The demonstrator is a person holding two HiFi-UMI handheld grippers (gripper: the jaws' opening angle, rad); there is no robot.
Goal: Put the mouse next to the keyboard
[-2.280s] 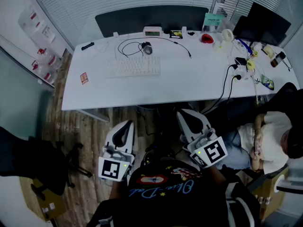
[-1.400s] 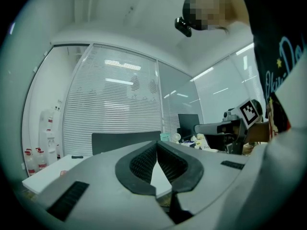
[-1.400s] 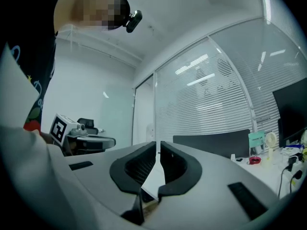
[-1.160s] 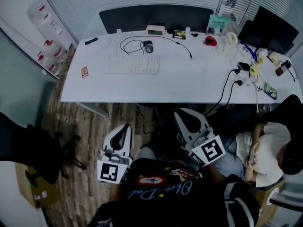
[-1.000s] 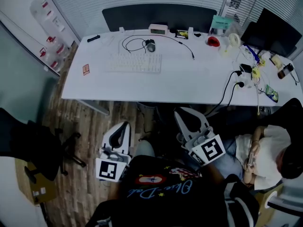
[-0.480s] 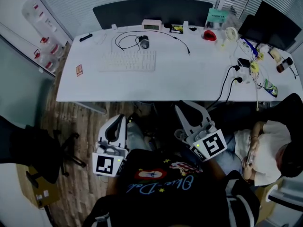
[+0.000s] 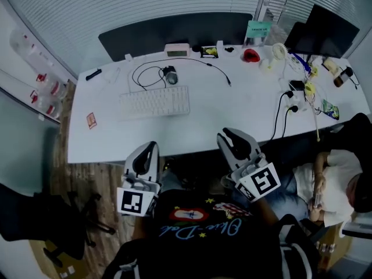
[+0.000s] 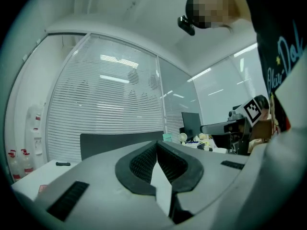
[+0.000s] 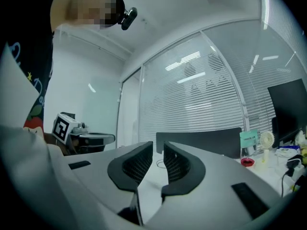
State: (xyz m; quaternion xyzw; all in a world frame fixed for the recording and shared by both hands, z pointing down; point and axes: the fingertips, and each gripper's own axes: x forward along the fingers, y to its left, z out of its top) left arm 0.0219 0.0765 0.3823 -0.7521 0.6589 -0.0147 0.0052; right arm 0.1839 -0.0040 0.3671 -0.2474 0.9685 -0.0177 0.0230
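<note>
Plainly nothing of the task is done yet: the small dark wired computer mouse (image 7: 170,72) lies on the long white desk (image 7: 226,118) beyond the far edge of the flat white keyboard (image 7: 154,102), near its right end, beside its looped black cable (image 7: 141,74) — untouched, with the 2 grippers well short of it at the desk's near edge. The left gripper (image 7: 146,151) has its jaws pressed together on nothing; the right gripper (image 7: 231,137) has its jaws a narrow gap apart, having just been opening, with nothing between them. What is left, by the look of it, is everything: reach past the keyboard, take the mouse, and set it down just beside the keyboard — likely at 1 of its short ends.
</note>
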